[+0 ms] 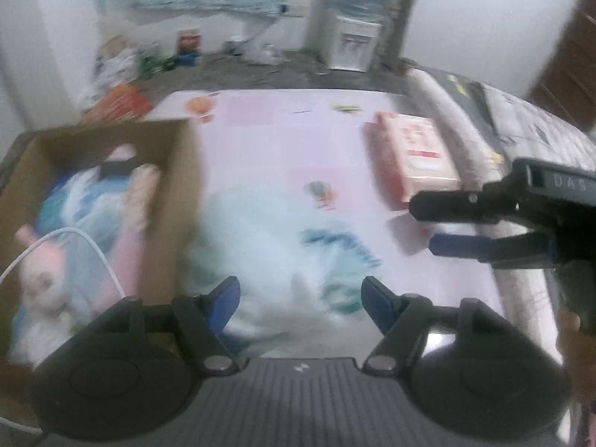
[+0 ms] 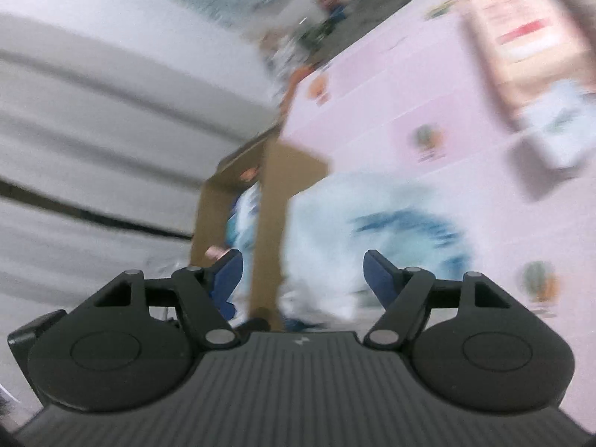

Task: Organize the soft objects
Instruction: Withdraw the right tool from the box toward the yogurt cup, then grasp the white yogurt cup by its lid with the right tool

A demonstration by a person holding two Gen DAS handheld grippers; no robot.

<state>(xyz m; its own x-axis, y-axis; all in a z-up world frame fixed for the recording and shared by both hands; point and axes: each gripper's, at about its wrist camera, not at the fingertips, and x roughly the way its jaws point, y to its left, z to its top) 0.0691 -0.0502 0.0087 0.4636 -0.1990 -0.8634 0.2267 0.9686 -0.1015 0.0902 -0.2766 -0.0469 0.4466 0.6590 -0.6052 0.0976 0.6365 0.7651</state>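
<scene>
Item one: our left gripper, jaws spread wide with nothing between them, above a pale blue-and-white plush toy that lies on the pink tablecloth just beside the cardboard box.

Item two: our right gripper, likewise parted and empty; in the left wrist view it enters from the right edge.

Item three: the box, holding a white-and-pink plush rabbit and further blue and pink soft toys, with a white cable across them.

Item four: a pink tissue pack further back on the cloth, well apart from the box.
</scene>
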